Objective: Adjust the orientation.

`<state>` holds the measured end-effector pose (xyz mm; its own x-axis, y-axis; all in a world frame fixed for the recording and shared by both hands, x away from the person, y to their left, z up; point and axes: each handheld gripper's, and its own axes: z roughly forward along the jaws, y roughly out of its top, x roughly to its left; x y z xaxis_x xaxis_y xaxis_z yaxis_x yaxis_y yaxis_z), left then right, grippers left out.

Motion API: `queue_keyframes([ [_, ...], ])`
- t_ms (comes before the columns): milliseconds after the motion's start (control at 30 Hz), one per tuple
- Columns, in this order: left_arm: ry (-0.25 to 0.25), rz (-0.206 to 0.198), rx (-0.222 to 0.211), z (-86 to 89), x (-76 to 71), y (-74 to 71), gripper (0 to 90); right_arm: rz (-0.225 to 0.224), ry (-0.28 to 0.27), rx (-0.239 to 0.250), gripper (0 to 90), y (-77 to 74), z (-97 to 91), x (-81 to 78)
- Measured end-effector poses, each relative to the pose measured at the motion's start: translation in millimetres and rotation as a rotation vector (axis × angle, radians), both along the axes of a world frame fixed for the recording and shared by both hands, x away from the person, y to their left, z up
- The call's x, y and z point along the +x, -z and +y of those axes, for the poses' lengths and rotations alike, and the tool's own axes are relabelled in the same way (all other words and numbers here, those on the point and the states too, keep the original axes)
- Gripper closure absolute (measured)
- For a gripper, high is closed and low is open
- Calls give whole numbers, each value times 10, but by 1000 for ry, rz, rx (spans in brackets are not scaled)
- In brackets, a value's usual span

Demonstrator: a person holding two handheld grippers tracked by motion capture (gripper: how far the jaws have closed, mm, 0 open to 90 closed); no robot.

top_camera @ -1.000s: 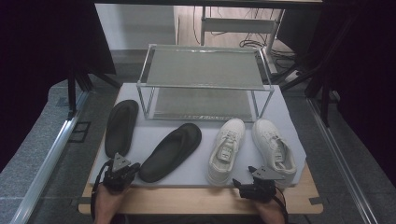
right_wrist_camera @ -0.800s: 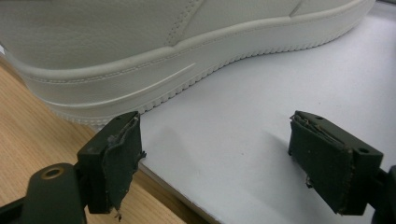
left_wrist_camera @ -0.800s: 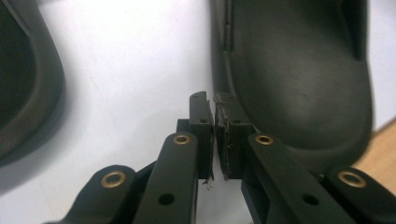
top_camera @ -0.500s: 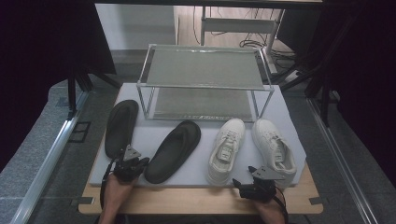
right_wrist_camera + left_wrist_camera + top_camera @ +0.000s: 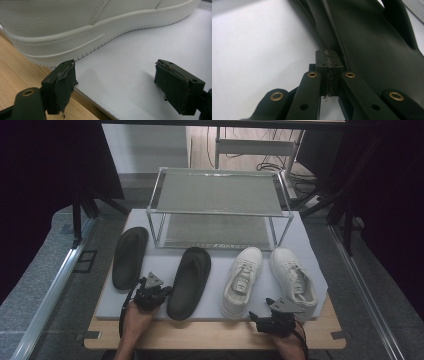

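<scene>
Left gripper [image 5: 161,292], lower left of the high view, has its jaws clenched together, tips just beside the heel edge of the black rubber slide sandal [image 5: 189,282]. That sandal lies on the grey mat [image 5: 220,255], long axis toe-up toward the metal mesh rack [image 5: 220,195], leaning slightly right. Right gripper [image 5: 260,316], lower right, stands released beside the white leather sneaker [image 5: 297,281].

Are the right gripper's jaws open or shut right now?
Open: the right gripper shows its two black pads wide apart, with bare grey mat between them.
</scene>
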<state>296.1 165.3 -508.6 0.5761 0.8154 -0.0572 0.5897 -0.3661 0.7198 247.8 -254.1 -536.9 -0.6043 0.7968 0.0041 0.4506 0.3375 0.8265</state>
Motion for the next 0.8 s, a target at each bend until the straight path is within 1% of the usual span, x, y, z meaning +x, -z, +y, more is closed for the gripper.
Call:
queue_keyframes([
  [33, -4, 5, 1, -14, 79, -1, 894, 0, 0, 0, 175, 0, 0, 0],
  [67, -4, 5, 1, -14, 79, -1, 895, 0, 0, 0, 175, 0, 0, 0],
  [133, -19, 20, -6, -38, 207, 4, 895, 0, 0, 0, 175, 0, 0, 0],
  [167, -19, 20, -6, -38, 207, 4, 895, 0, 0, 0, 175, 0, 0, 0],
  [300, -35, 37, -3, -75, 378, 13, 898, 0, 0, 0, 175, 0, 0, 0],
  [333, -37, 43, -6, -79, 415, 15, 898, 0, 0, 0, 175, 0, 0, 0],
  [433, -45, 64, -32, -80, 514, 16, 899, 0, 0, 0, 175, 0, 0, 0],
  [567, -38, 69, -45, -110, 530, 21, 900, 0, 0, 0, 175, 0, 0, 0],
  [800, -5, 71, -59, -270, 532, 30, 900, 0, 0, 0, 175, 0, 0, 0],
])
